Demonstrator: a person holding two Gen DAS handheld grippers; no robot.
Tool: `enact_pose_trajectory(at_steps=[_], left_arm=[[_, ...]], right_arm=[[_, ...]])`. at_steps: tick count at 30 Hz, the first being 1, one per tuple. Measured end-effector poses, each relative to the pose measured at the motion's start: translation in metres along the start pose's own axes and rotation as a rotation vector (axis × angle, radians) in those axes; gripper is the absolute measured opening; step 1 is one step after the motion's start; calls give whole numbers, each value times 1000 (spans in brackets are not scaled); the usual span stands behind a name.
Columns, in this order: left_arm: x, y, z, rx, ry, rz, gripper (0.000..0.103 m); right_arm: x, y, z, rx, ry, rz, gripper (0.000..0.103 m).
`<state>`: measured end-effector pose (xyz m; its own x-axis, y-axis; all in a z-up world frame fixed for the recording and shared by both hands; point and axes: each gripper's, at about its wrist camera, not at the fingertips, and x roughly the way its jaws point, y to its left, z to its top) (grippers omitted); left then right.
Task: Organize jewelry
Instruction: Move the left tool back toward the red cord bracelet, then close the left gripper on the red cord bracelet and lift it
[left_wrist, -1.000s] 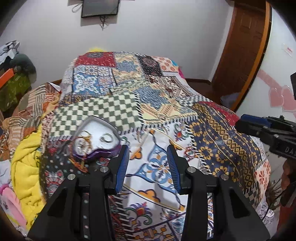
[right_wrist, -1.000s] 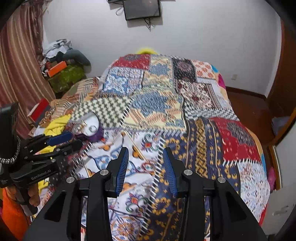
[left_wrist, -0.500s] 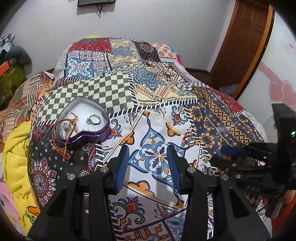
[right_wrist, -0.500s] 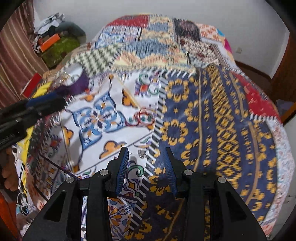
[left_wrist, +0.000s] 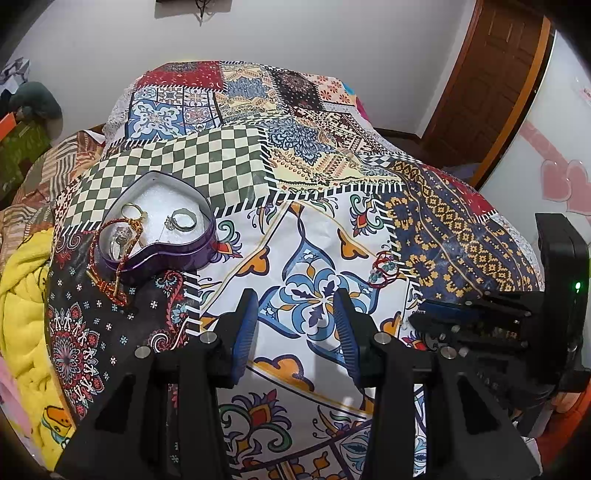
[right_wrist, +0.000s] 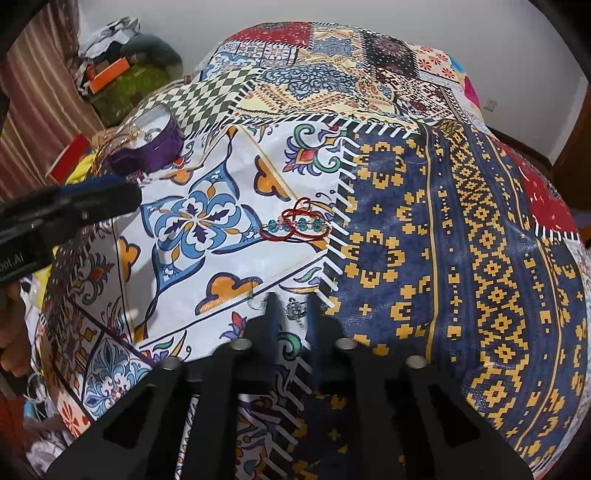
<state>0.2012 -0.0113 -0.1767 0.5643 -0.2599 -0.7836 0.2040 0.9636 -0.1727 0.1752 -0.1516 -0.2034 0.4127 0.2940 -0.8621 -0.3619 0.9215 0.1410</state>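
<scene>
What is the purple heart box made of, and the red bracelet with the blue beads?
The heart box looks like thin metal: its purple wall is glossy, the rim edge is bare and silvery, and there is a white pad inside. The bracelet looks like red thread or cord knotted around blue-green beads; the beads shine like glass or plastic, too small to tell which.
</scene>
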Motion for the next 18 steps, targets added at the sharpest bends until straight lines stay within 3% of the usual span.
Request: enact_pose_trajectory(at_steps=[9, 18], left_arm=[[11, -4, 2, 11, 24, -10, 41], [33, -40, 12, 86, 57, -59, 41]], right_arm=[[-22, -11, 10, 40, -66, 31, 9], [-45, -33, 24, 82, -155, 20, 9]])
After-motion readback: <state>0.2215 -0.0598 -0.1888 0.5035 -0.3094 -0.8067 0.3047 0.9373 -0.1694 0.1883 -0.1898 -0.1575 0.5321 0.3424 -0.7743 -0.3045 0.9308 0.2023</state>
